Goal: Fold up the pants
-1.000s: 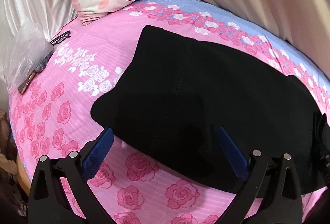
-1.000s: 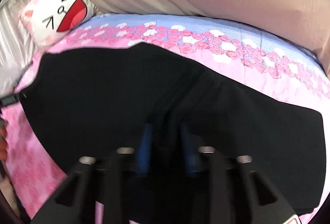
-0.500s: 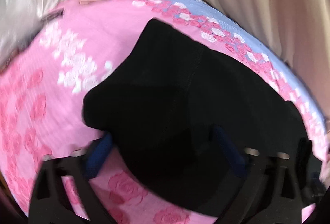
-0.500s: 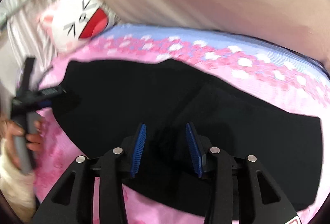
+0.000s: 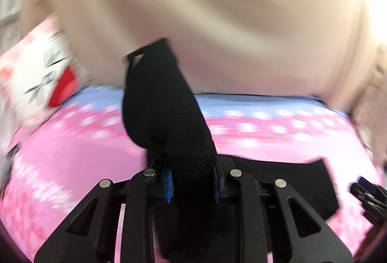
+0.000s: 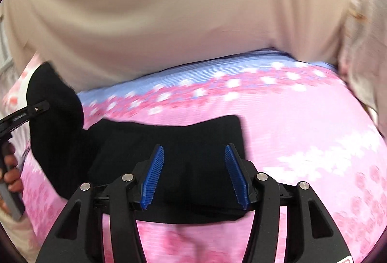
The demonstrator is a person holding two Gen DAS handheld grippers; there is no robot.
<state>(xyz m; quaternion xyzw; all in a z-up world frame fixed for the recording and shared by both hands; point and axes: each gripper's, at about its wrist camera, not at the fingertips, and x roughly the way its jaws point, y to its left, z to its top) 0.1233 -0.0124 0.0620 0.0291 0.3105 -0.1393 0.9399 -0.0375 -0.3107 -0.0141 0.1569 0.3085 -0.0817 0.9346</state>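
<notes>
The black pants (image 5: 164,103) lie on a pink rose-print bedspread (image 5: 72,161). My left gripper (image 5: 193,178) is shut on one end of the pants and holds it lifted, so the cloth stands up in front of the camera. The rest of the pants lies flat at the right (image 5: 290,180). In the right wrist view the pants (image 6: 169,137) lie flat with the lifted end at the left (image 6: 53,103). My right gripper (image 6: 193,173) is open just above the flat part. The left gripper (image 6: 24,115) shows at the left edge.
A cat-face pillow (image 5: 46,79) sits at the bed's far left. A beige curtain (image 5: 217,21) hangs behind the bed. The right gripper (image 5: 367,192) shows at the right edge of the left wrist view. The view is blurred by motion.
My left gripper has closed on the pants' end and lifted it up and toward the right. My right gripper has opened wider and let go of the cloth.
</notes>
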